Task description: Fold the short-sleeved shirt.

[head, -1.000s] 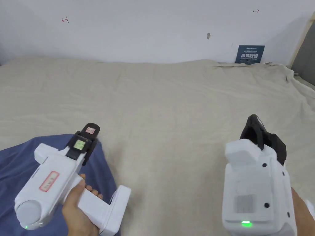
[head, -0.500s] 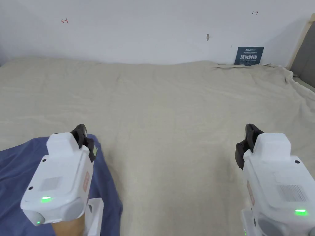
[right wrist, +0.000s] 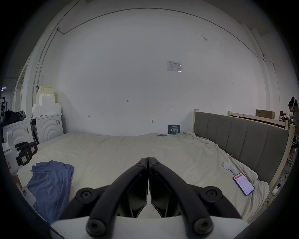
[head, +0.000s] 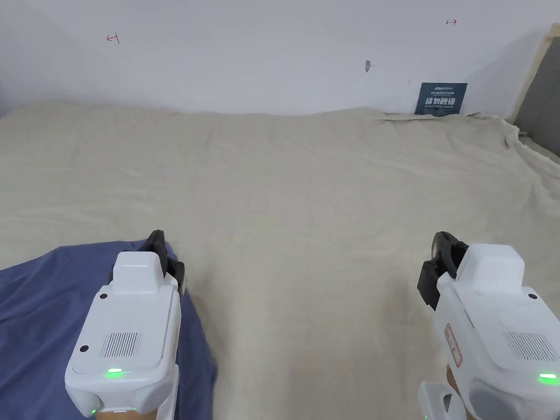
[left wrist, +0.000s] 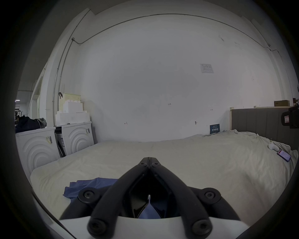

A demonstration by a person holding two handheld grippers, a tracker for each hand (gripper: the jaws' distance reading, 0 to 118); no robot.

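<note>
Blue shirt (head: 33, 306) bunched at the near left corner of the bed (head: 306, 180), long axis running toward the person. Left gripper (left wrist: 149, 159) directly over its right edge, clenched on nothing. Right gripper (right wrist: 147, 159) well right of the shirt, likewise clenched and empty; left clearly nearer.

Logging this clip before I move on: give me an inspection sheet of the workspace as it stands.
Surface: bed under a wrinkled beige sheet.
Job's things: blue shirt lies rumpled at the near left, not folded.
Clutter: phone and a small white object near the headboard.
Grippers: left gripper shut, above the shirt's edge; right gripper shut, empty, over bare sheet.
Cables: conduit runs along the wall.
Surroundings: white wall with a blue sign; white units beside the bed; a person at far right.
</note>
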